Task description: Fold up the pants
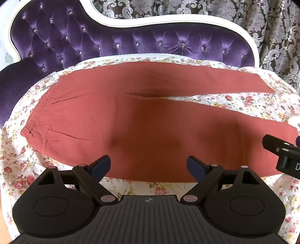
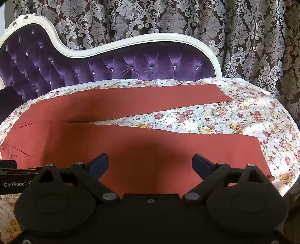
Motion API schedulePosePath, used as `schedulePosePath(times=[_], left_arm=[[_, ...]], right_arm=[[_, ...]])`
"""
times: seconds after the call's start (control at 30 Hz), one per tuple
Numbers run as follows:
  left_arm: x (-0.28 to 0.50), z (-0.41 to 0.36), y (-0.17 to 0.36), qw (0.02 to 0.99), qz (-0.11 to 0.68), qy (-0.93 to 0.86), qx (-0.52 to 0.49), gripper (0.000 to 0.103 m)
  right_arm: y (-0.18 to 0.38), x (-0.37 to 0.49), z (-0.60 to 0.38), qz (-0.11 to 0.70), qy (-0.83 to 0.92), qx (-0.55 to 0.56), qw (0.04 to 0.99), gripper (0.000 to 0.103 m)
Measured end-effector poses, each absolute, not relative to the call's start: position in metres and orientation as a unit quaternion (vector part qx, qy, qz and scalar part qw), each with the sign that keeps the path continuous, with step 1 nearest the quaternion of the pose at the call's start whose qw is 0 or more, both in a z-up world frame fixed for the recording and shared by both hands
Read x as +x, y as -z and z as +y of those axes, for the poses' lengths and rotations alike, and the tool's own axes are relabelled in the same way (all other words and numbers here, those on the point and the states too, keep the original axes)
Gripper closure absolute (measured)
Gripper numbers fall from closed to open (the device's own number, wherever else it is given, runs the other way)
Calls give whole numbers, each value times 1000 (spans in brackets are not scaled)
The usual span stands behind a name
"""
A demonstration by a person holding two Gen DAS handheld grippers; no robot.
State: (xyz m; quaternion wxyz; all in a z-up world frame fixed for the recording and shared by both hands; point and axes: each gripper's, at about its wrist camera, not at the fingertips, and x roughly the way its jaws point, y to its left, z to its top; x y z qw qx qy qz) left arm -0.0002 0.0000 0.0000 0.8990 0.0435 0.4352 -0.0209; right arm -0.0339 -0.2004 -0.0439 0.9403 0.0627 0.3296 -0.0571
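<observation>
Grippers hover nearest: left gripper [image 1: 149, 165] and right gripper [image 2: 150, 163] both spread wide, holding nothing, above the near leg of the rust-red pants [image 1: 140, 122]. Pants lie flat, legs parted, on the floral sheet [image 2: 206, 120]. Behind the pants rises the purple tufted sofa back [image 1: 112, 41], then damask curtain [image 2: 168, 16].

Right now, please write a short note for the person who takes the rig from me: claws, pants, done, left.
Left claw: open, empty, above the near leg's edge.
Right claw: open, empty, above the same leg, nearer the hem.
Pants: rust-red, spread flat on the floral sheet, waistband left, legs apart in a V, hems right.
Done: laid out only; no fold.
Left: likely bring the near leg onto the far leg, then fold lengthwise.
</observation>
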Motion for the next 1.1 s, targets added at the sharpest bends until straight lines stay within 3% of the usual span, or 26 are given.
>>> schedulePosePath(times=[1.1], left_arm=[[4,-1,11,892,449,17,48,14]], right_arm=[[54,-24,-195,371,54,61,925,8]])
